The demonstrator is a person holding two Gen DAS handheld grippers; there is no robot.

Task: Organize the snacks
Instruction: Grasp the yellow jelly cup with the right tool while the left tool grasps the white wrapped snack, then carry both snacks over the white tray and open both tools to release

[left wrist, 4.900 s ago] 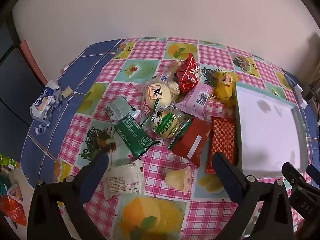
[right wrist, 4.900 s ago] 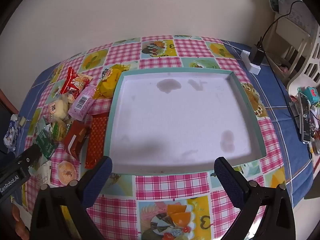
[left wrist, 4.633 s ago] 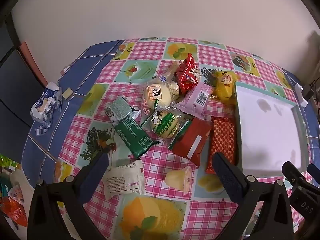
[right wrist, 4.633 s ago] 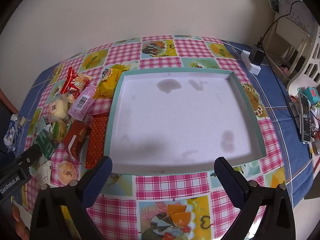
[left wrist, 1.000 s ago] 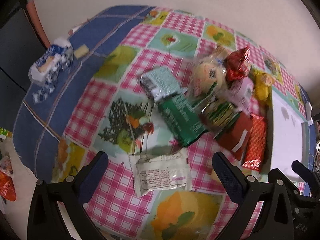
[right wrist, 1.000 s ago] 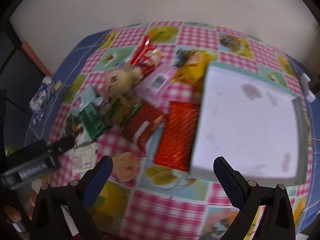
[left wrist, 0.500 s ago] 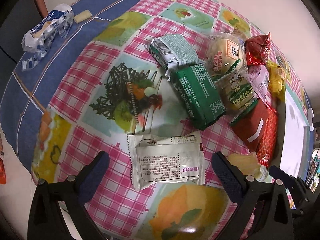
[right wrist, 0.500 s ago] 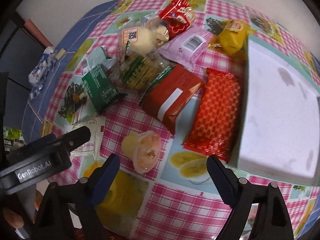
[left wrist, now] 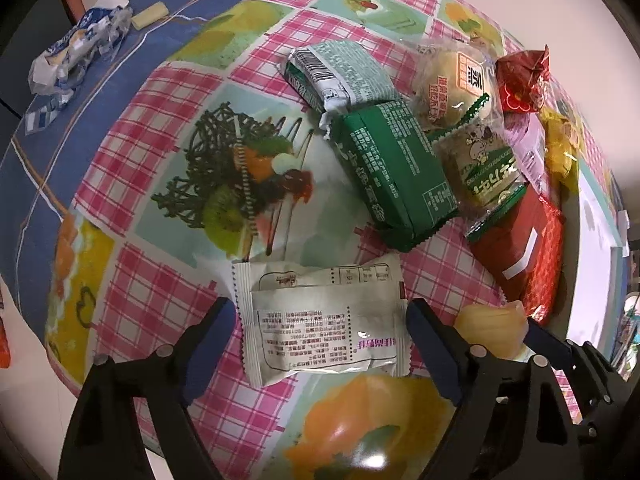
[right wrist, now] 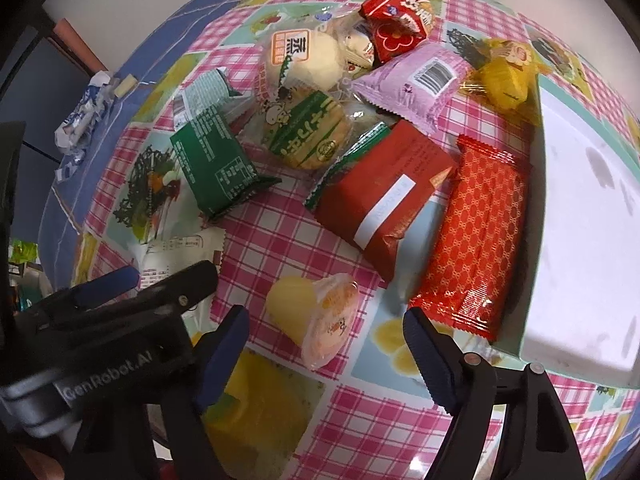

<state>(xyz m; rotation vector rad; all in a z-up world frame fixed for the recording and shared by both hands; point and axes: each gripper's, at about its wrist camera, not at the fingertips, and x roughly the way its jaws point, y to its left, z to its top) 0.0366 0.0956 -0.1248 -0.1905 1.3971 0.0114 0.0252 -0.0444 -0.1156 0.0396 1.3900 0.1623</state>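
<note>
Straddling the white snack sachet [left wrist: 326, 322] with left gripper [left wrist: 320, 322] spread wide, pads at its ends, gripping nothing, sachet flat on checked tablecloth [left wrist: 160, 80]; right gripper [right wrist: 324, 326] likewise wide, flanking the tipped jelly cup [right wrist: 316, 316] beside the white tray [right wrist: 584, 240]

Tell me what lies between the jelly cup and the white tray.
In the right wrist view, the orange-red patterned wafer packet lies between the jelly cup and the white tray, its long edge running beside the tray's wall.
</note>
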